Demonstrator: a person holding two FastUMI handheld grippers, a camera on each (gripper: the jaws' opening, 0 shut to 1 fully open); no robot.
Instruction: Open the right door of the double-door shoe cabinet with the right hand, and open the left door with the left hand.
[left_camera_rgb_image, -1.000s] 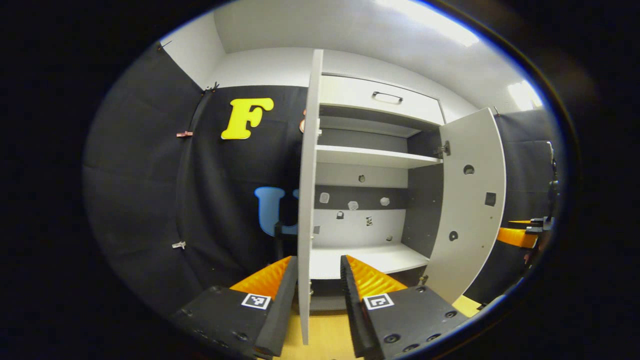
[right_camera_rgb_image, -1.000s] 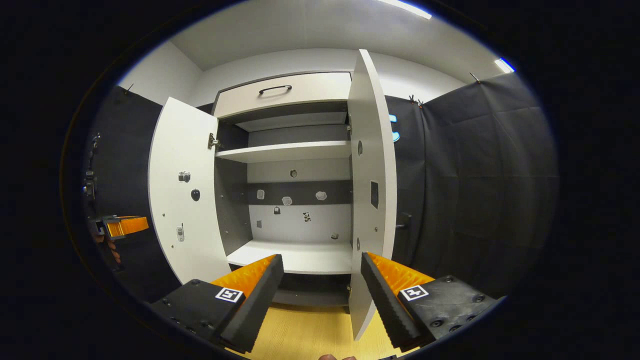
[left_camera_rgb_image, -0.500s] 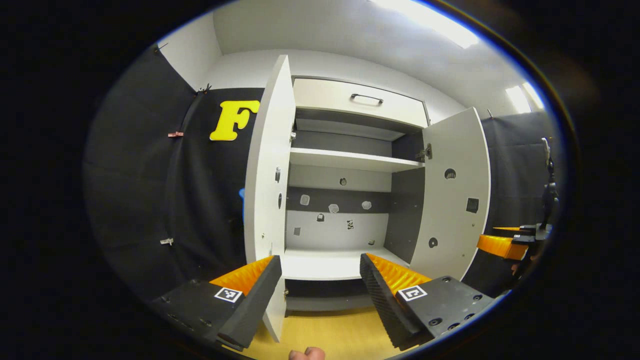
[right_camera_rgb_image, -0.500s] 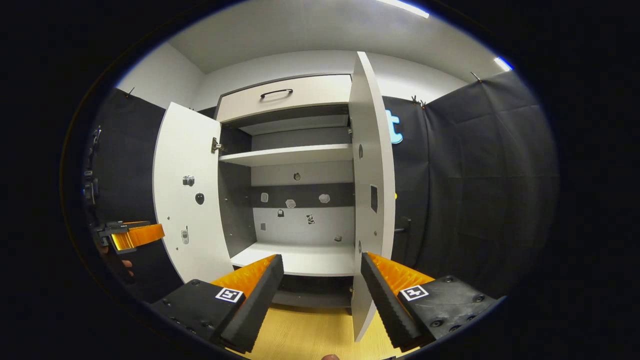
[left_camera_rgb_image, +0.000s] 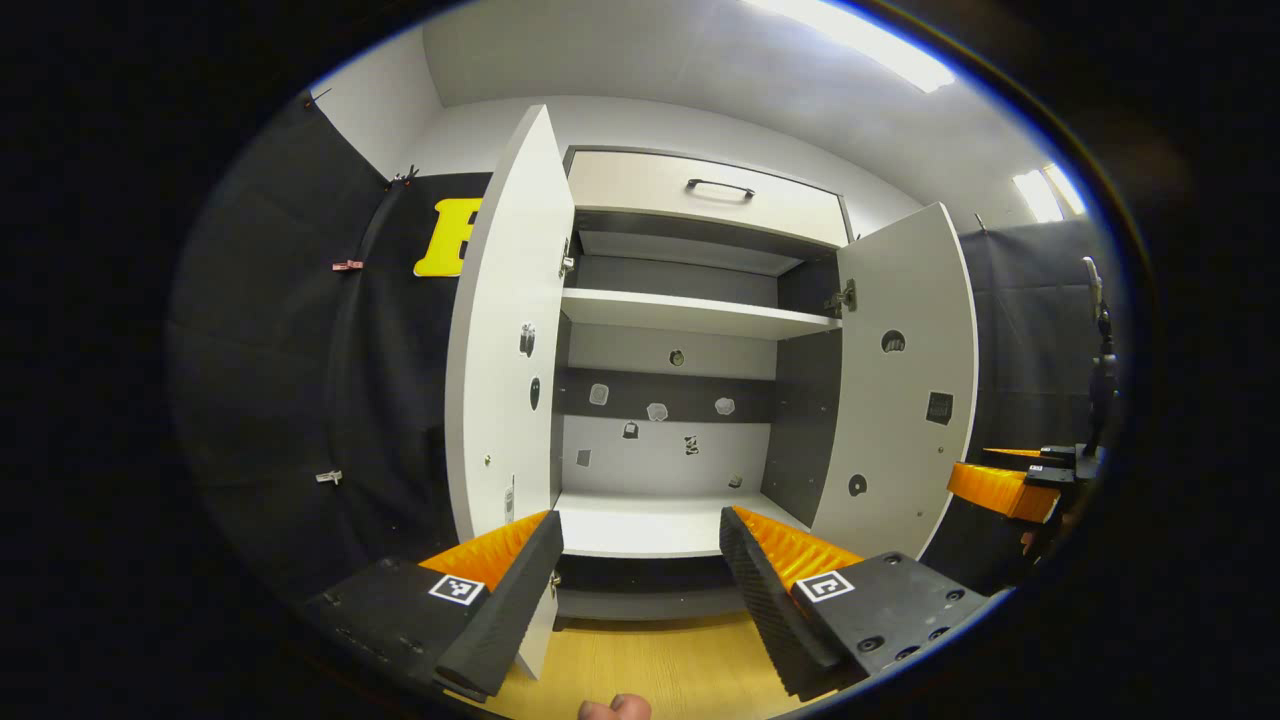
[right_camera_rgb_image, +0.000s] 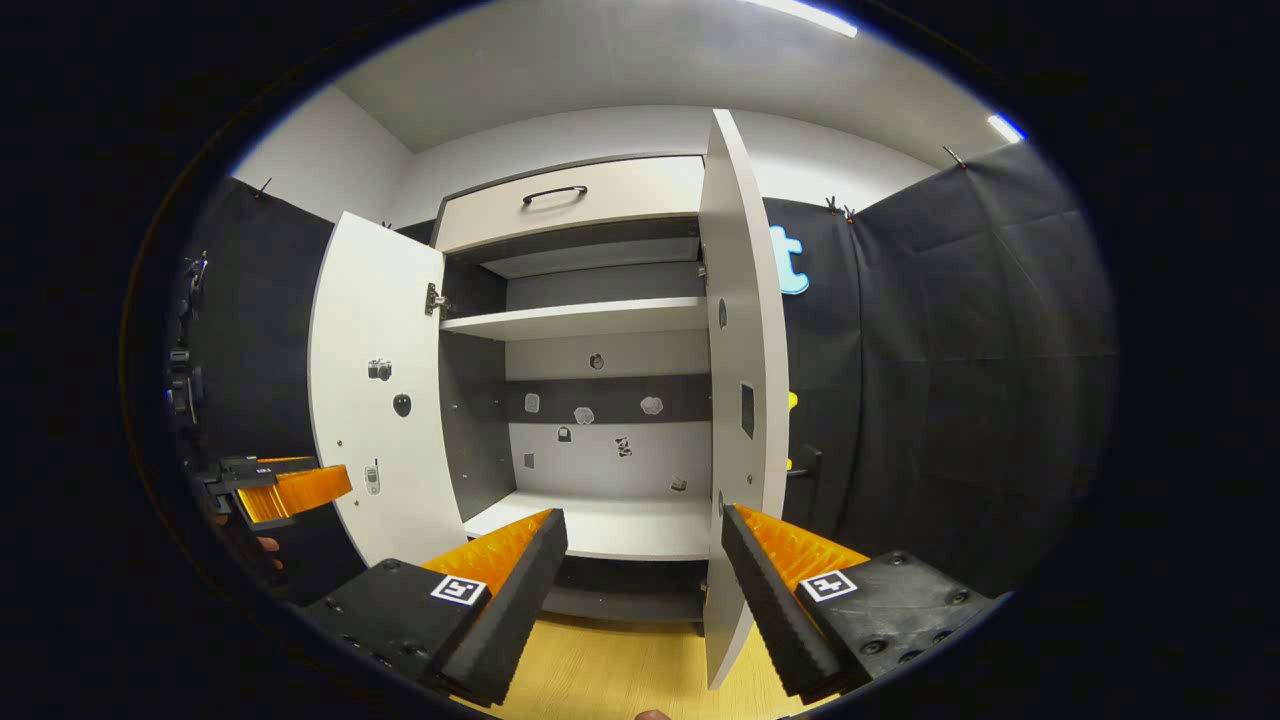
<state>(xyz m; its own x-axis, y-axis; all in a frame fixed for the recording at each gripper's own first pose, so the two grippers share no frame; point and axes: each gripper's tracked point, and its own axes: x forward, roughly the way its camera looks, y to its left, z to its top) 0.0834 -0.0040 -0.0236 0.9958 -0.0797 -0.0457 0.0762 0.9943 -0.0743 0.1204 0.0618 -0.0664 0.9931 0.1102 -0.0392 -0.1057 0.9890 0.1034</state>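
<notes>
Double-door shoe cabinet (left_camera_rgb_image: 690, 330) with both doors swung out. In the left gripper view, the left door (left_camera_rgb_image: 505, 340) stood well open, its inner face turned toward the camera; one second before, it had appeared edge-on between the fingers, so it had swung farther out as the camera drew clear of it. The left hand-held gripper (left_camera_rgb_image: 640, 560) had its jaws spread wide with nothing between them; the door's lower corner lay just beside its left finger, and whether the two touched could not be told. The right door (left_camera_rgb_image: 905, 380) stood open on the opposite side, with the right hand-held gripper (left_camera_rgb_image: 1005, 488) visible beyond it, near the door's outer edge.

In the right gripper view, the right door (right_camera_rgb_image: 742, 400) was seen nearly edge-on, much as half a second before. The right hand-held gripper (right_camera_rgb_image: 645, 565) was likewise wide open and held nothing. The left door (right_camera_rgb_image: 385, 400) showed its inner face, and the left hand-held gripper (right_camera_rgb_image: 290, 490) hung near its lower outer edge.

The shelf (right_camera_rgb_image: 575, 320) and the cabinet floor (right_camera_rgb_image: 600, 525) were bare. Judged from the door positions, both openings were complete and only withdrawal remained.
</notes>
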